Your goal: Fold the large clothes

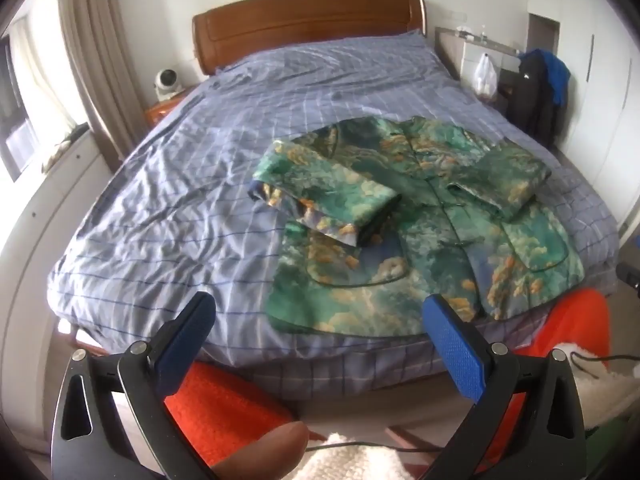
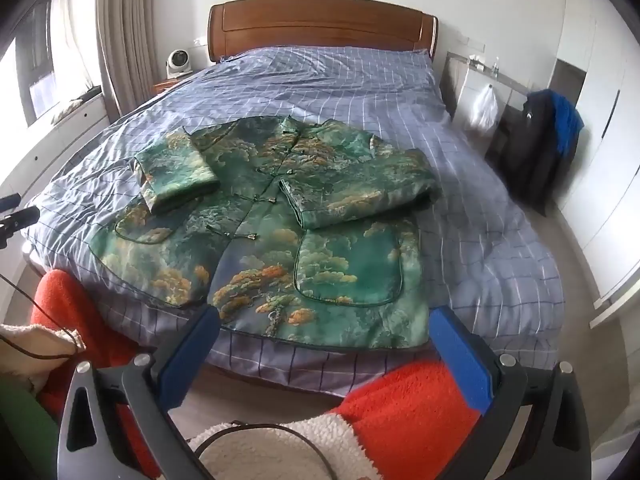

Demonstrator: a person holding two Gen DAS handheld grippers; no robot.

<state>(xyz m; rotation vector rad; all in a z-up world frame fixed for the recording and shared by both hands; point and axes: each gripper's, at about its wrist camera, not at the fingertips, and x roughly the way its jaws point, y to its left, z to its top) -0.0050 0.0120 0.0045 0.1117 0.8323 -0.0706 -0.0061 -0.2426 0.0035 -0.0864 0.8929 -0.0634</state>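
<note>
Where the jacket [image 2: 280, 220] lies, bed [image 2: 480, 208] bare, chair [image 2: 536, 152] well apart.

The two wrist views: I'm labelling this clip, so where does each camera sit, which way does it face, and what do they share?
Left wrist: on the open left gripper, at the bed's foot, facing the headboard; jacket sits right of centre; a fingertip shows.
Right wrist: on the open right gripper, angled down over the jacket's hem; red sleeves show.
Shared: bed, jacket with both sleeves folded in, headboard.
</note>
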